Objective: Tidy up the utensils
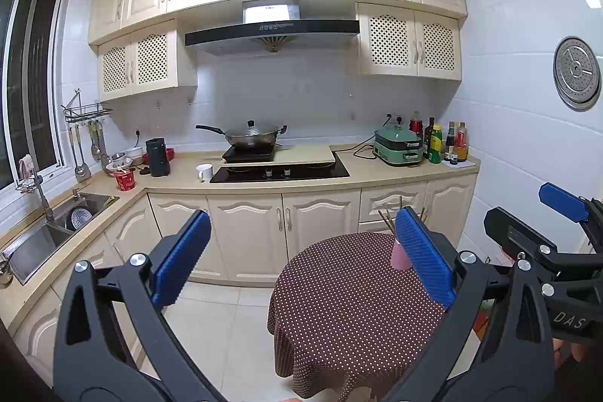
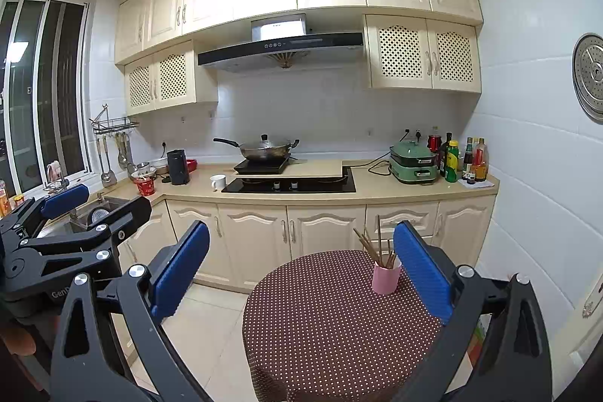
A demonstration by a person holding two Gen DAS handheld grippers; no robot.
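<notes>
Right wrist view looked across a small round table (image 2: 324, 319) draped in a brown cloth with white dots, and on its far right part stood a pink cup (image 2: 386, 277), upright, with several wooden chopsticks (image 2: 371, 245) fanning out of its top. The right gripper (image 2: 301, 268) hung above the table's near side with its blue-padded jaws spread wide and nothing between them; the cup sat just inside the right pad in this view, apart from it. From the left wrist camera, the left gripper (image 1: 301, 257) was likewise spread wide and empty, its right pad hiding most of the pink cup (image 1: 399, 257), with only the chopstick tips (image 1: 388, 223) showing above. Each gripper appeared at the edge of the other's view, held side by side over the tiled floor. Behind the table ran a cream kitchen counter (image 2: 377, 189) bearing a lidded wok (image 2: 265, 149) on a hob and a green cooker (image 2: 412, 162).
</notes>
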